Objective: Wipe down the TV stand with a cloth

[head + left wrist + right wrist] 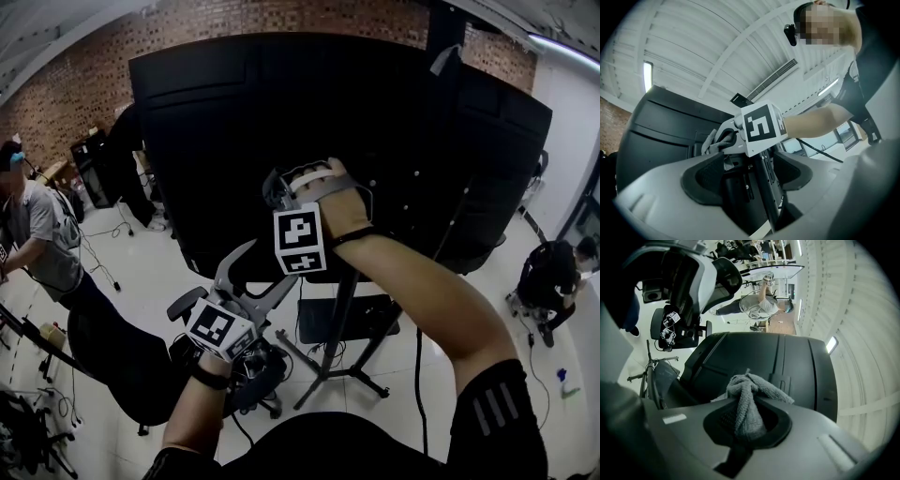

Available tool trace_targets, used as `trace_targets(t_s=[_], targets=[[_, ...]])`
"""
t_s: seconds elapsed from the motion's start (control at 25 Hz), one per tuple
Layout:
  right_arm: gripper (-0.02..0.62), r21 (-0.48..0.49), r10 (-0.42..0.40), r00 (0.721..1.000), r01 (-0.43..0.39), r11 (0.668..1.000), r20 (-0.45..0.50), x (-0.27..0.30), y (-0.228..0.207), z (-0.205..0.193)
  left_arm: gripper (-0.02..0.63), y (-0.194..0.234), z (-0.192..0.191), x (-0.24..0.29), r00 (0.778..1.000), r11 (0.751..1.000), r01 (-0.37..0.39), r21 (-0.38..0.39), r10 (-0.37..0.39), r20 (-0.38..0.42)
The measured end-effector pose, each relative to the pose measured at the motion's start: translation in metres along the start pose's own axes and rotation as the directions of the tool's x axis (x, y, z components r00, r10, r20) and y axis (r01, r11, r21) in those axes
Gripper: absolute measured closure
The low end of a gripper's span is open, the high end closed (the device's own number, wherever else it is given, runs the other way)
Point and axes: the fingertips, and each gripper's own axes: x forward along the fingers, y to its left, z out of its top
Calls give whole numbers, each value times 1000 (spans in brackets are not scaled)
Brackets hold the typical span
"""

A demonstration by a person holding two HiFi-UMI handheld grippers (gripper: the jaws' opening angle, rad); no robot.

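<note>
The back of a big black TV (281, 122) fills the head view, on a black stand with a pole (339, 319) and floor legs. My right gripper (281, 187) is raised against the TV's back. It is shut on a grey cloth (745, 404) that bunches out between its jaws toward the black panel (787, 362). My left gripper (261, 272) hangs lower, near the pole, open and holding nothing. In the left gripper view the gripper (747, 176) points up at the right gripper's marker cube (761, 124), the cloth (711, 140) and the pole (768, 187).
An office chair (234, 366) loaded with gear stands just left of the stand's legs, with a dark chair (122, 366) beside it. One person (37, 234) stands at the far left, another crouches at the right (553, 277). Cables trail over the white floor.
</note>
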Motion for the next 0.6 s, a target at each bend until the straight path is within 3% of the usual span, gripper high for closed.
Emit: trace_targets(t_s=[0.24,0.44,0.52,0.6], targets=[[575,-28,-22,999,23,999,35,3,-6,28,259,0,8,-12,999,999,-40,5,40,-15],[575,15,-18,997,17,1000,77,11,-7,42,259,8,5,-23,997,997,-73,14,73,-30],[575,70,-28,992,19,997,123,3,-7,42,259,7,6,-24,996,997,-80,12,81,-33],[575,195,-41,977,0,981,209,-14,-12,42,259,4,8,-23,996,997,-79,12,79,-29]])
